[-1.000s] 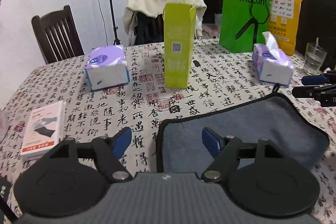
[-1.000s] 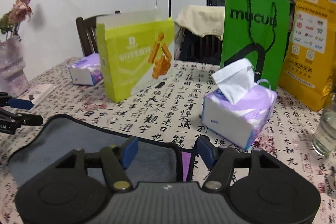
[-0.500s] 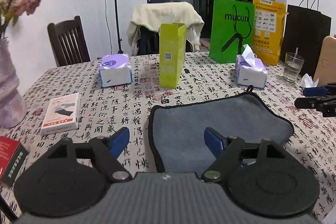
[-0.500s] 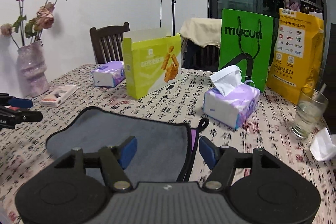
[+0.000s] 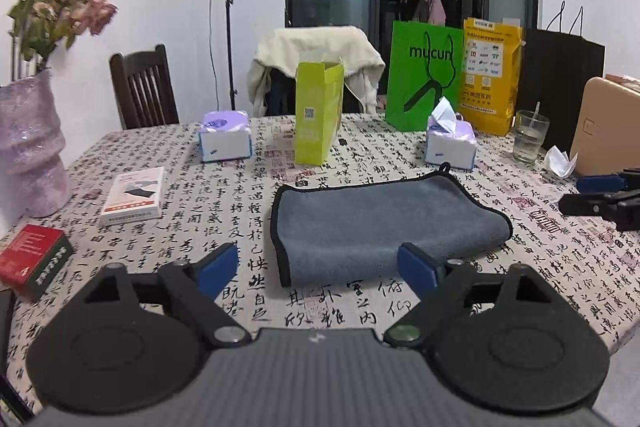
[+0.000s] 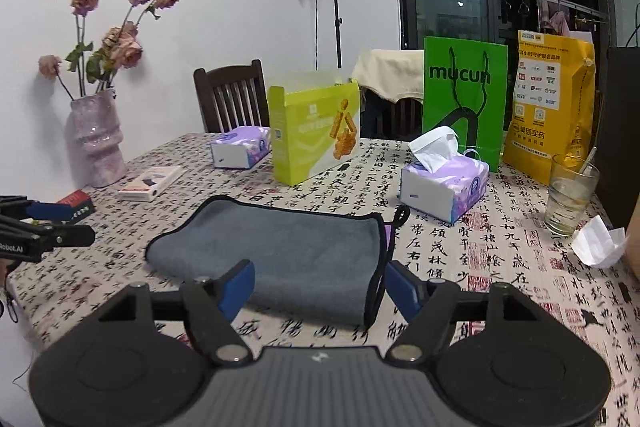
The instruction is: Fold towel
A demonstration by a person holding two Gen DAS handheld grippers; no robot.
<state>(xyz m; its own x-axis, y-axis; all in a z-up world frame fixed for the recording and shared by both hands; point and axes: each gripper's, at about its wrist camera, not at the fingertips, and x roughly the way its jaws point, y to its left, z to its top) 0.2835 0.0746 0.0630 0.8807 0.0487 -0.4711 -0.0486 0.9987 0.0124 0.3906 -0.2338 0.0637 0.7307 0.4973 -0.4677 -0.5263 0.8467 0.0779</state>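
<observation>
we hold the left gripper [image 5: 318, 269] and right gripper [image 6: 318, 285] spread wide and empty; the grey towel [image 5: 384, 227] looks folded, so we'd check its edges align.

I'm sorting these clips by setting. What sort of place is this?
Most likely a home dining room: a table with a calligraphy-print cloth, a wooden dining chair, and clothes hanging behind glass doors. The grey towel lies folded there.
</observation>
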